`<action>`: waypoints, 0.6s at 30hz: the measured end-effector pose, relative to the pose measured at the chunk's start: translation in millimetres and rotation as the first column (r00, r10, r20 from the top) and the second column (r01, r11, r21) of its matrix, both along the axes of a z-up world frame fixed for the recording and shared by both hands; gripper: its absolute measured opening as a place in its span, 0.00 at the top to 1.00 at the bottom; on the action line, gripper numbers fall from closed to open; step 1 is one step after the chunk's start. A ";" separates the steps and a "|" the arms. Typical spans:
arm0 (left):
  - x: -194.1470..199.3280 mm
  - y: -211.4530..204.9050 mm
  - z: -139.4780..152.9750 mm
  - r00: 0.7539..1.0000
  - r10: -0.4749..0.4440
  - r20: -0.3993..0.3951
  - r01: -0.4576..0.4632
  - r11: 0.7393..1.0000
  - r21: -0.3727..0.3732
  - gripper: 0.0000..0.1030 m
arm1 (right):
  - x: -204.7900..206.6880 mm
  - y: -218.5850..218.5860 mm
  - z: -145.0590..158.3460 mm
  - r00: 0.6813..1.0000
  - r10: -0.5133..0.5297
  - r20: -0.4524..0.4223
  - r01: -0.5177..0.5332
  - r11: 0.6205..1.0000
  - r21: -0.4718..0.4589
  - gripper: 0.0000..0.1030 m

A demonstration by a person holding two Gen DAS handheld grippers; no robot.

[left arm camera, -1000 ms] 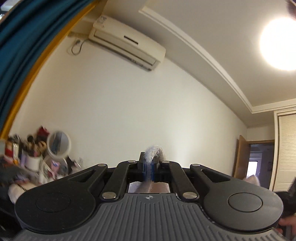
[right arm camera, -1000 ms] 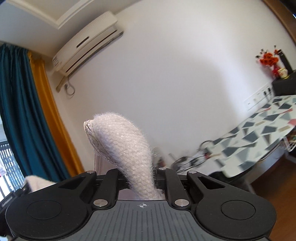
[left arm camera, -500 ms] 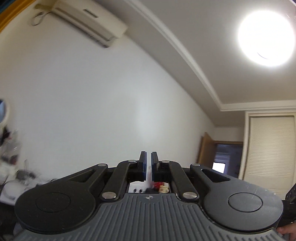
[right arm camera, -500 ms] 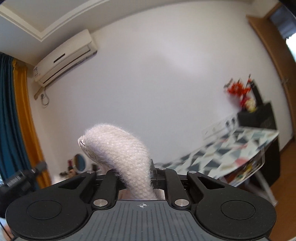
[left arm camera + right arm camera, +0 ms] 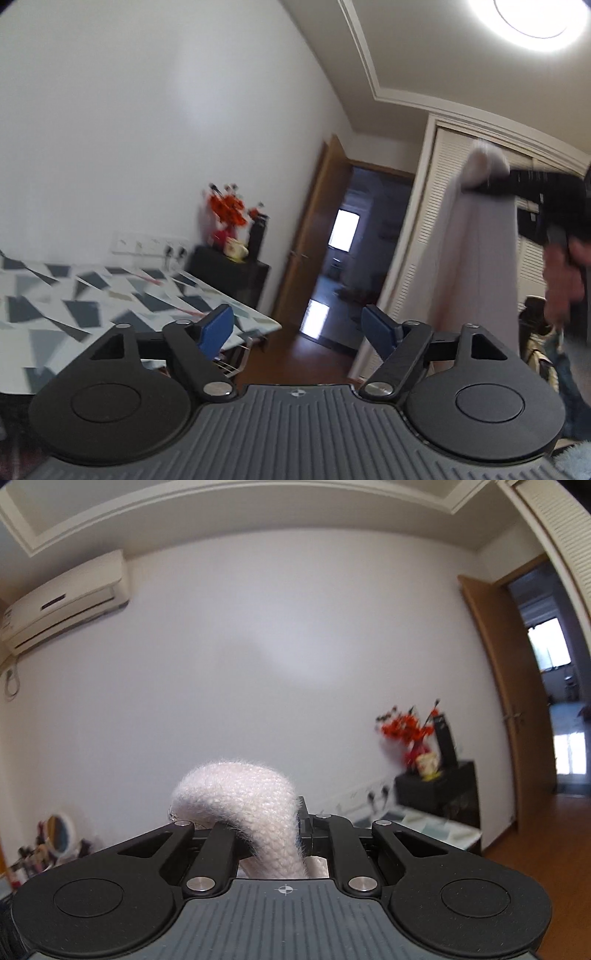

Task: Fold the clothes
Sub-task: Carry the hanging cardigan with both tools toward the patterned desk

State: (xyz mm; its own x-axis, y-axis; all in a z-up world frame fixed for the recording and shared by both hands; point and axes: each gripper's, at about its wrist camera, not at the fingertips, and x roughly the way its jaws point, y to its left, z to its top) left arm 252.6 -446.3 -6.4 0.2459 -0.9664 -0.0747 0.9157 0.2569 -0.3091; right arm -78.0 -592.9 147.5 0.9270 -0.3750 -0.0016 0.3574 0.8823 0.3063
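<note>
The left claw [image 5: 297, 326] stands wide, its two blue pads [image 5: 216, 328] far apart with nothing between them. It is tipped upward and aimed across the room. Below and left of it lies a table [image 5: 55, 295] with a grey-and-white triangle pattern. Up and to its right, the right claw [image 5: 491, 188] is raised high, blurred, gripping the top of a pale knit garment [image 5: 476, 258] that hangs straight down from it. The person's hand [image 5: 563, 273] shows just right of that, wrapped on the handle. Beyond the table, ahead of the left claw, a black cabinet [image 5: 231, 273] carries red flowers [image 5: 227, 212]. Farther still, a wooden door [image 5: 306, 236] stands open, and louvred closet doors [image 5: 417, 240] rise behind the hanging cloth.

From the right wrist, the right claw [image 5: 301, 830] is nearly closed on the garment [image 5: 243, 794], a fuzzy roll of which arches up and over the left finger. This claw points level at a white wall. Ahead to its right sit the cabinet [image 5: 437, 790] and flowers [image 5: 404, 729]; far left, a round mirror [image 5: 61, 829]; high up on the left, an air conditioner [image 5: 62, 602].
</note>
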 end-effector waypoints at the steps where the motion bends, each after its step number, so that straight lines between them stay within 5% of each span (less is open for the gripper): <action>1: 12.8 -9.2 -1.0 0.999 -0.037 -0.005 0.037 0.999 0.005 0.11 | 7.8 -11.2 11.6 1.000 -0.017 0.013 0.017 1.000 -0.006 0.91; 4: 36.7 -50.6 -6.7 0.988 -0.139 0.063 0.136 0.990 0.044 0.00 | 30.9 -29.3 42.8 0.997 -0.057 0.043 0.059 0.997 -0.045 0.91; 9: 79.3 -109.2 -12.7 0.958 -0.277 0.078 0.270 0.958 0.097 0.00 | 54.2 -48.4 63.7 0.988 -0.099 0.120 0.106 0.993 -0.053 0.91; 12: 95.0 -132.2 -14.8 0.963 -0.229 0.140 0.216 0.971 0.105 0.00 | 67.4 -68.1 65.6 0.984 -0.100 0.144 0.105 0.994 -0.027 0.91; 16: 129.0 -161.6 -12.1 0.948 -0.316 0.037 0.312 0.947 0.070 0.00 | 85.1 -94.3 68.1 0.979 -0.103 0.176 0.103 0.995 0.009 0.91; 18: 129.7 -181.3 -13.3 0.926 -0.371 0.063 0.365 0.926 0.094 0.00 | 93.9 -107.4 69.4 0.976 -0.105 0.192 0.102 0.994 0.026 0.91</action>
State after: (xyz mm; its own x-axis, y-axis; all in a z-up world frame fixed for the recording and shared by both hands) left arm 382.3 -627.6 -19.7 -0.1177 -0.9817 -0.1495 0.9707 -0.0821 -0.2256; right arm 15.9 -700.2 216.9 0.8667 -0.4703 0.1662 0.3796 0.8380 0.3921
